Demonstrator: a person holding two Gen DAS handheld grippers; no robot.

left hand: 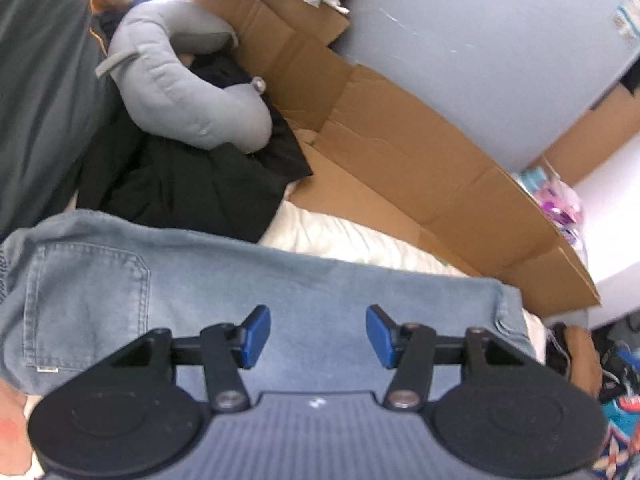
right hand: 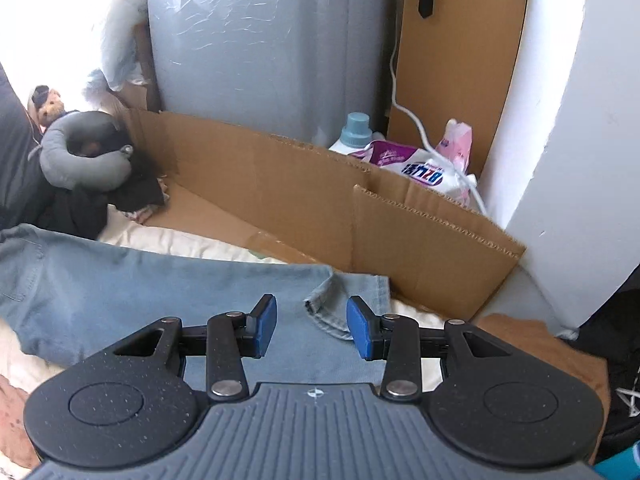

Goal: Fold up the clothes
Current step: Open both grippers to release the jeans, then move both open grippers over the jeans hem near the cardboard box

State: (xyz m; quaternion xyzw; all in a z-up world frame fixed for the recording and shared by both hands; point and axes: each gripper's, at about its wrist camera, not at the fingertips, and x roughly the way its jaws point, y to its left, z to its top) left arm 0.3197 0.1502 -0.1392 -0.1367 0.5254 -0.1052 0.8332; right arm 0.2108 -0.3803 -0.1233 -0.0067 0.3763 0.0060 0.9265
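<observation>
The bed [left hand: 360, 240], covered in a cream sheet, carries everything here. A flattened cardboard sheet [right hand: 320, 184] stands along its far edge, apparently as a barrier against the wall side; behind it sit a detergent bottle [right hand: 354, 132] and a printed refill pouch [right hand: 416, 164].

The jeans [left hand: 280, 288] lie spread flat across the bed, back pocket up at the left and hem [right hand: 348, 300] at the right. This layout suits a lengthwise fold, judged not yet finished.

A grey neck pillow [left hand: 188, 92] rests on dark clothing [left hand: 192, 184] at the far left, clear of the folding area.

The left claw [left hand: 318, 336] hovers over the denim, spread, pinching nothing. The right claw [right hand: 311, 328] hangs above the hem, spread, also empty.
</observation>
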